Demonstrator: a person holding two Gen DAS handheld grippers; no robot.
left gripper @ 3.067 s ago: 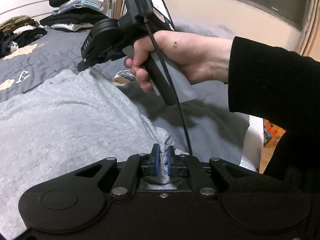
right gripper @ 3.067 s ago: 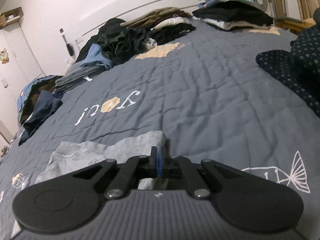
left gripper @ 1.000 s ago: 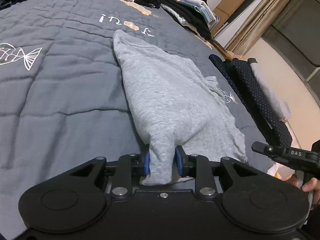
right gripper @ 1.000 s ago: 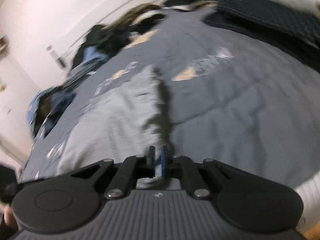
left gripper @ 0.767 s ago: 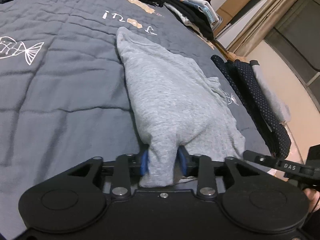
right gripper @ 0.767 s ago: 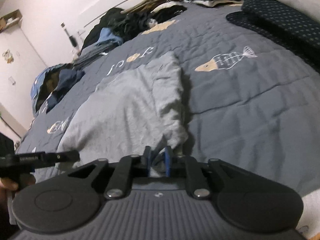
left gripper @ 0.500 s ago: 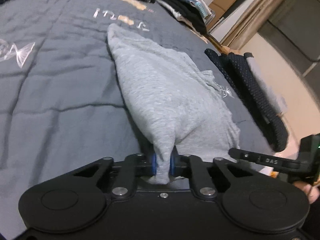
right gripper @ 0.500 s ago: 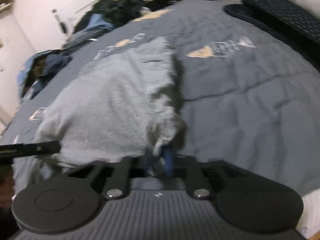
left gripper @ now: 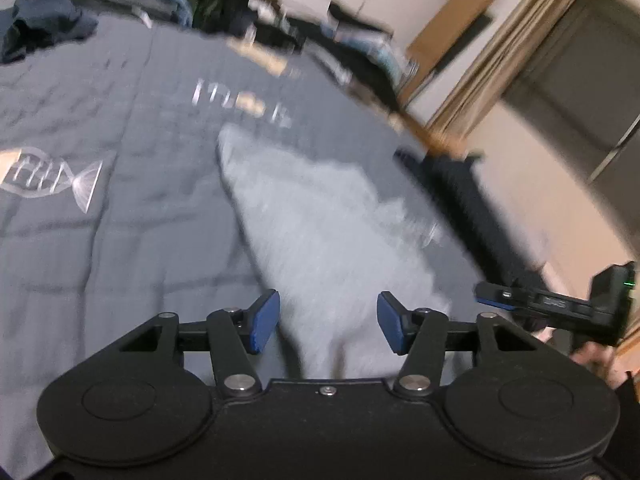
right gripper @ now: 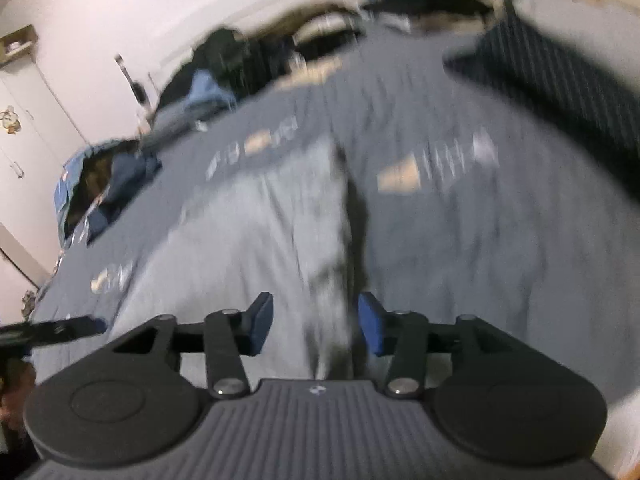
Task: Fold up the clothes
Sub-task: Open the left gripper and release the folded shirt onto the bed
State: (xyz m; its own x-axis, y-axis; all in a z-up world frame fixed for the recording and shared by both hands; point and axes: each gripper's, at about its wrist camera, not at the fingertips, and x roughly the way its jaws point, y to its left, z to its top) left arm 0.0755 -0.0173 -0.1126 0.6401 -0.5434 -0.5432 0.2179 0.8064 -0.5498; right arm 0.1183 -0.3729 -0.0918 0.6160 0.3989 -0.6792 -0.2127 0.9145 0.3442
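Both grippers have let go since half a second ago: left gripper (left gripper: 328, 322) and right gripper (right gripper: 316, 328) now stand wide open, pads clear of the grey garment (left gripper: 320, 216). It lies flat between them on the blue-grey quilt (left gripper: 120, 220). Frames blurred.

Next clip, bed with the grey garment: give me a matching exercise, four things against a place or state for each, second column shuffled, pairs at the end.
Things:
1. left claw
2. grey garment
3. dark dotted garment
4. fish print

Places or states:
A. printed on the blue quilt, left of the grey garment in the left wrist view
B. open, pads apart, cloth between them but not pinched
C. spread flat on the quilt, in front of both claws
D. at the bed's edge, upper right in the right wrist view

Pairs: 1-B, 2-C, 3-D, 4-A
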